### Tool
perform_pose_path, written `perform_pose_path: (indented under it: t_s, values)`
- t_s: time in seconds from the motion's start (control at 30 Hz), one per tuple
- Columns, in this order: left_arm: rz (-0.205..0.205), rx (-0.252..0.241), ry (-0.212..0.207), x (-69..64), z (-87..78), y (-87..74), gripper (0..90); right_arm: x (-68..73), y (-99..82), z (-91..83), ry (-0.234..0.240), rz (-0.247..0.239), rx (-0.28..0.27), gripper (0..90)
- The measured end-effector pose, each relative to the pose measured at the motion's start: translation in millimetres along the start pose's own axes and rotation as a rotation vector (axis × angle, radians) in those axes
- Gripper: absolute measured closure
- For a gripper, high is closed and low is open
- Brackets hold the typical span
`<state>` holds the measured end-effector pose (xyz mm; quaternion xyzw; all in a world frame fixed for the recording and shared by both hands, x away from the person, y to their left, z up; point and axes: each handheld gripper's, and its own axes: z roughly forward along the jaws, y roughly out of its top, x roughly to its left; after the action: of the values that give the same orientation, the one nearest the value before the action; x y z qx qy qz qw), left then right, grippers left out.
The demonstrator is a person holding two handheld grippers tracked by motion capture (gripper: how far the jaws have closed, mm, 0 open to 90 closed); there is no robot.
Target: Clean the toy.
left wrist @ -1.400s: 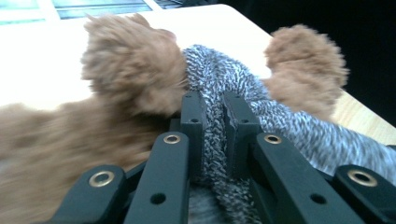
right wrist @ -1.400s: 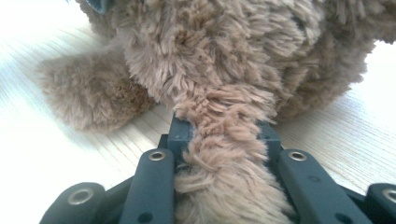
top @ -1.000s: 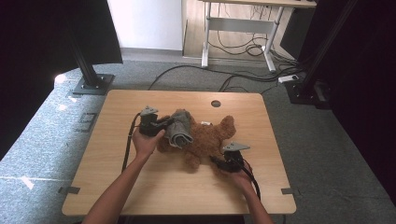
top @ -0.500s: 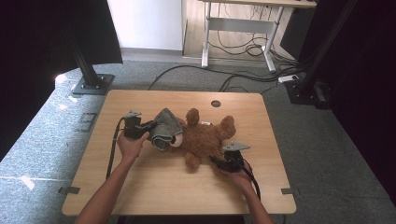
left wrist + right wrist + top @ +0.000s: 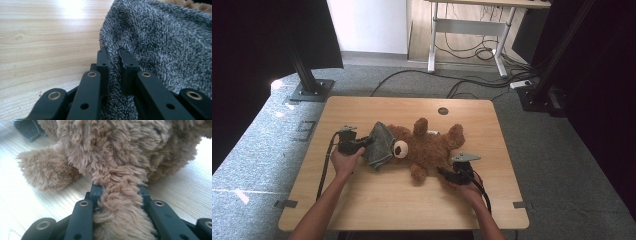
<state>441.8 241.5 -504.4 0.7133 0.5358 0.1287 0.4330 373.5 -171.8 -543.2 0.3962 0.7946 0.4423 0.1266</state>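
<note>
Looks like some kind of lab or recording studio space, not anyone's home. Grey carpet floor (image 5: 562, 150), black curtains (image 5: 257, 60) hung on both sides, and black metal stands (image 5: 307, 80) bolted on base plates flanking a plain wooden surface (image 5: 362, 200) in the middle. Behind it there's a white-framed desk (image 5: 467, 25) with a mess of cables (image 5: 472, 80) running across the floor, plus a power strip (image 5: 525, 83). The setup feels rigged for filming rather than for living or office work.
</note>
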Motion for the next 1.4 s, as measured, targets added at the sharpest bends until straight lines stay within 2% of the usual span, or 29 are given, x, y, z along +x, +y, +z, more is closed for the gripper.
perform_pose_path:
  t_s: [0.03,0.07,0.1,0.13,0.17,0.23,0.27,0.37,0.43,0.63,0.7,0.9,1.07,1.13,1.17,1.2,1.23,1.27,1.33,1.4]
  values:
    - [0.001,-0.002,-0.006,-0.8,-0.2,0.3,79.7,-0.1,0.0,0.0,0.001,0.0,0.0,68.4]
    - [0.003,0.002,-0.055,-1.8,1.3,0.4,79.3,-0.1,-0.1,0.0,0.001,0.002,0.0,68.4]
    - [0.003,0.002,-0.055,-1.8,1.3,0.4,78.5,-0.1,-0.1,0.0,0.001,0.002,0.0,68.4]
    - [0.001,0.009,-0.082,-2.4,2.8,0.2,78.5,-0.2,-0.1,0.0,0.001,0.002,-0.001,68.4]
    - [0.01,0.02,-0.104,-5.0,5.5,-0.7,75.5,-0.4,-0.2,0.1,0.002,0.004,-0.002,68.4]
    - [0.036,0.035,-0.122,-11.5,11.0,-2.6,72.2,-0.8,-0.3,0.1,0.003,0.006,-0.002,68.4]
    - [0.053,0.041,-0.113,-16.6,15.7,-4.7,71.5,-1.0,-0.3,0.0,0.002,0.007,-0.002,68.4]
    - [0.055,0.035,-0.11,-18.8,18.3,-5.7,69.2,-1.7,-0.6,-0.5,0.0,0.011,-0.004,68.4]
    - [0.043,0.029,-0.125,-17.9,19.4,-5.8,67.3,-3.0,-1.3,-1.5,0.0,0.019,-0.005,68.4]
    - [0.05,0.03,-0.145,-16.1,17.0,-5.1,66.3,-3.4,-1.4,-1.4,-0.001,0.019,-0.004,68.4]
    - [0.053,0.017,-0.147,-16.4,15.0,-4.8,68.3,-3.3,-1.4,-1.4,-0.002,0.019,-0.004,68.4]
    - [0.066,-0.018,-0.19,-14.4,6.4,-1.7,76.3,-3.4,-1.5,-1.4,-0.002,0.02,-0.004,68.4]
    - [0.043,-0.064,-0.254,-14.4,0.0,1.1,76.8,-3.7,-1.5,-1.4,-0.002,0.023,-0.004,68.4]
    - [0.012,-0.096,-0.28,-14.9,-1.8,2.7,71.1,-3.9,-1.6,-1.4,-0.002,0.024,-0.004,68.4]
    - [-0.007,-0.114,-0.297,-15.8,-2.7,3.8,63.5,-3.8,-1.6,-1.3,-0.001,0.024,-0.004,68.4]
    - [-0.017,-0.127,-0.316,-16.2,-3.2,4.6,50.6,-3.0,-1.3,-0.8,-0.002,0.019,-0.005,68.4]
    - [-0.022,-0.132,-0.357,-19.8,-3.6,7.7,46.5,-2.4,-1.0,-0.5,-0.004,0.014,-0.003,68.4]
    - [-0.022,-0.132,-0.357,-19.8,-3.6,7.7,43.1,-2.4,-1.0,-0.5,-0.004,0.014,-0.003,68.4]
    - [0.007,-0.114,-0.326,-27.1,-2.2,11.4,39.9,-2.0,-0.9,-0.2,-0.005,0.011,-0.002,68.3]
    - [0.051,-0.088,-0.252,-35.2,2.8,13.8,37.7,-2.3,-1.0,-0.4,-0.004,0.013,-0.003,68.3]
